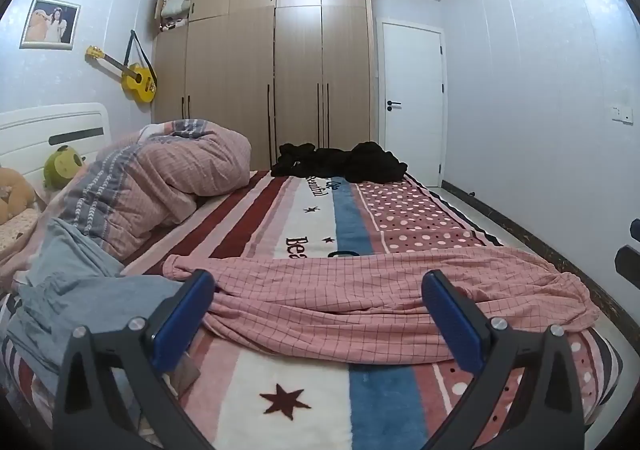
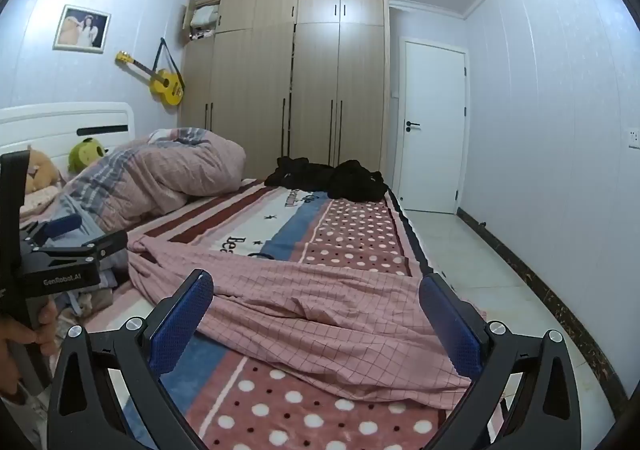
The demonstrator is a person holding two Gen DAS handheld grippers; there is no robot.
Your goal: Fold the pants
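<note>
Pink checked pants (image 1: 360,298) lie crumpled across the near end of the bed, stretching from left to right; they also show in the right wrist view (image 2: 320,314). My left gripper (image 1: 318,314) is open and empty, its blue pads just above the near edge of the pants. My right gripper (image 2: 316,318) is open and empty, hovering over the right part of the pants near the bed's right edge. The left gripper's body (image 2: 60,254) shows at the left of the right wrist view.
The bed carries a striped and dotted blanket (image 1: 312,390). A bunched pink quilt (image 1: 168,178) and grey cloth (image 1: 68,282) lie at the left. Black clothes (image 1: 340,162) lie at the far end. Plush toys (image 1: 60,166) sit by the headboard. Tiled floor (image 2: 480,258) runs along the right.
</note>
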